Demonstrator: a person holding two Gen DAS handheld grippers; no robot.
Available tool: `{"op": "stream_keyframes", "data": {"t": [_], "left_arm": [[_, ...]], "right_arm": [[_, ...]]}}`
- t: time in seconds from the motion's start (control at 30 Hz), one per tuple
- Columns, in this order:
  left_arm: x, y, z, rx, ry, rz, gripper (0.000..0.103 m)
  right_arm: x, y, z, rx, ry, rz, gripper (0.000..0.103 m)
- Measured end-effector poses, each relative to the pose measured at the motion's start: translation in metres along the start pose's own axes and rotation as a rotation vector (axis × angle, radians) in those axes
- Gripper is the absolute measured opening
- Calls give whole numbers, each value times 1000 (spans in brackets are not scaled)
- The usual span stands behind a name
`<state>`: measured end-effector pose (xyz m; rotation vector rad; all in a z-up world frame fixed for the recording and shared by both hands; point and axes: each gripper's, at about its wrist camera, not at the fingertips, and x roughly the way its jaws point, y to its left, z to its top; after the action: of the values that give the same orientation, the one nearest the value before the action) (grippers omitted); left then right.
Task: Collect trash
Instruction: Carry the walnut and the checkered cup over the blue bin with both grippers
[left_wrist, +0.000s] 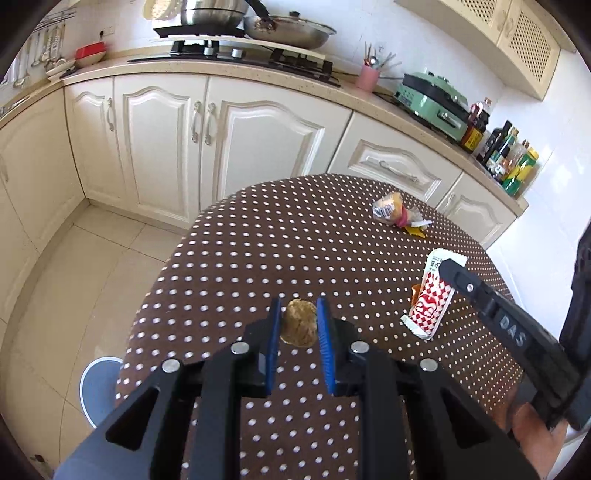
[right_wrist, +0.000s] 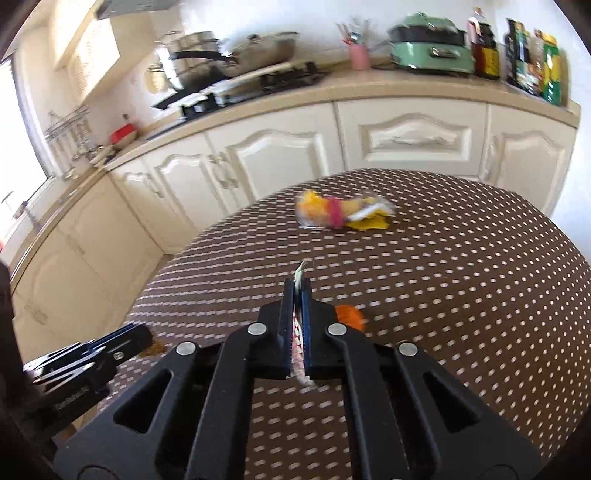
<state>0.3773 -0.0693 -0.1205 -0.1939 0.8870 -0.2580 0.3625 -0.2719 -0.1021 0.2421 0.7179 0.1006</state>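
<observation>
Trash lies in several pieces on the dotted brown tabletop (left_wrist: 258, 258). Nearest to us is a brown crumpled wad (left_wrist: 299, 326), sitting between the blue pads of our left hand-held gripper (left_wrist: 298, 322); the pads flank it closely on both sides, but we cannot tell whether they press on it or stand just apart. To the right, a red-and-white checked wrapper (left_wrist: 430, 302) is pinched edge-on in our right hand-held gripper (right_wrist: 297, 291), whose fingers are clenched on it. In the left wrist view its lower end is at the cloth, though we cannot tell if it touches. Just beside the wrapper we see a small orange scrap (right_wrist: 351, 315) on the cloth. Farther back, well apart from both grippers, a twisted packet (left_wrist: 399, 214) of clear and yellow film with a red band lies near the far edge of the tabletop.

Beyond it runs a cream cabinet row (left_wrist: 236, 140) under a counter carrying a stove with pans (left_wrist: 258, 26), a pink utensil cup (left_wrist: 367, 79), a green cooker (left_wrist: 432, 105) and bottles (left_wrist: 506, 155). A grey stool seat (left_wrist: 99, 384) shows on the tiled floor at left.
</observation>
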Motion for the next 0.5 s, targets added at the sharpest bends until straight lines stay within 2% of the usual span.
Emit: {"op": "stream_keyframes", "data": {"t": [0.27, 0.5], "left_arm": [[-46, 47, -8, -81, -64, -2, 19], [-96, 118, -25, -184, -128, 40, 19]], "right_arm": [[-20, 78, -15, -95, -10, 139, 3], [-22, 169, -39, -194, 16, 273, 3]]}}
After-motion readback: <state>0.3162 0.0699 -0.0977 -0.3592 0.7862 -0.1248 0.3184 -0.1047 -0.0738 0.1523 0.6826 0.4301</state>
